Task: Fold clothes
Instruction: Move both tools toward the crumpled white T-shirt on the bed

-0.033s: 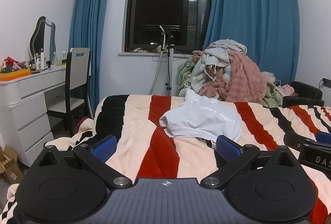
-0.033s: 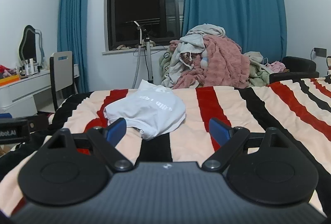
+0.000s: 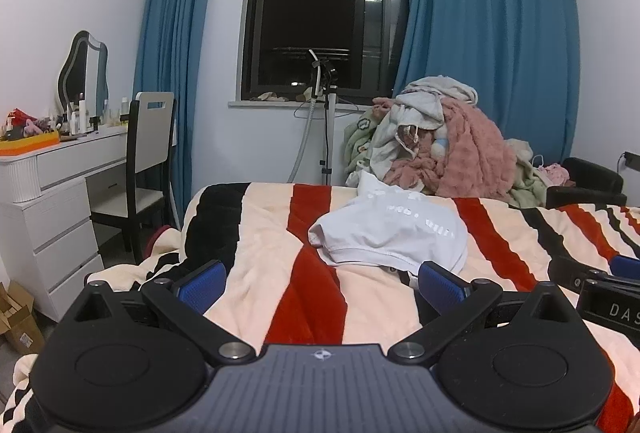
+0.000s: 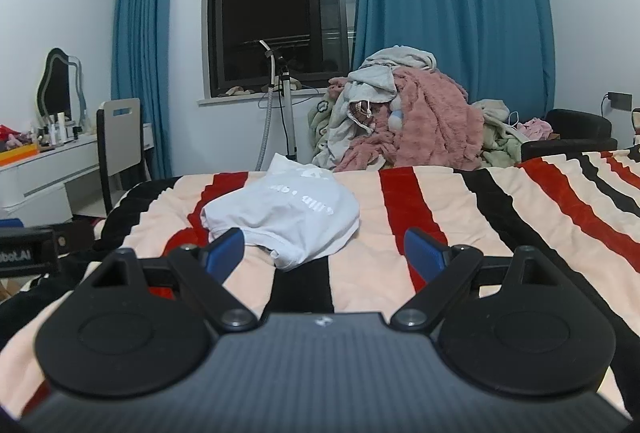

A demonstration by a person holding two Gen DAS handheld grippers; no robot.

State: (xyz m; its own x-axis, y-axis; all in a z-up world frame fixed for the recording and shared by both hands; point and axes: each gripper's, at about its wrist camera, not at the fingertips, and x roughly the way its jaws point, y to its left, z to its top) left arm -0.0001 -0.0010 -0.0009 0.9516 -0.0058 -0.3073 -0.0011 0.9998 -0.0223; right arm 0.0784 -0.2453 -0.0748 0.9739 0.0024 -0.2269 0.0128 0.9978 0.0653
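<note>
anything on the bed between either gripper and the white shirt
Nothing visible does. Only bare striped blanket lies between the open left gripper and the crumpled white shirt, and the same goes for the open right gripper. The shirt sits just ahead of both, and the clothes pile is behind it, past the bed.

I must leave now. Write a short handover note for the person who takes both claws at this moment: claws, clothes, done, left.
Left claw: open, empty, low over the striped blanket, just short of the white T-shirt.
Right claw: open, empty, beside the left one; the shirt's near edge lies between its fingers, not gripped.
The T-shirt lies crumpled on the blanket, with the print on top.
A pile of clothes sits behind the bed, under the window.
Done: no fold visible.
Left: spread the shirt flat, fold it, then probably the pile.
</note>
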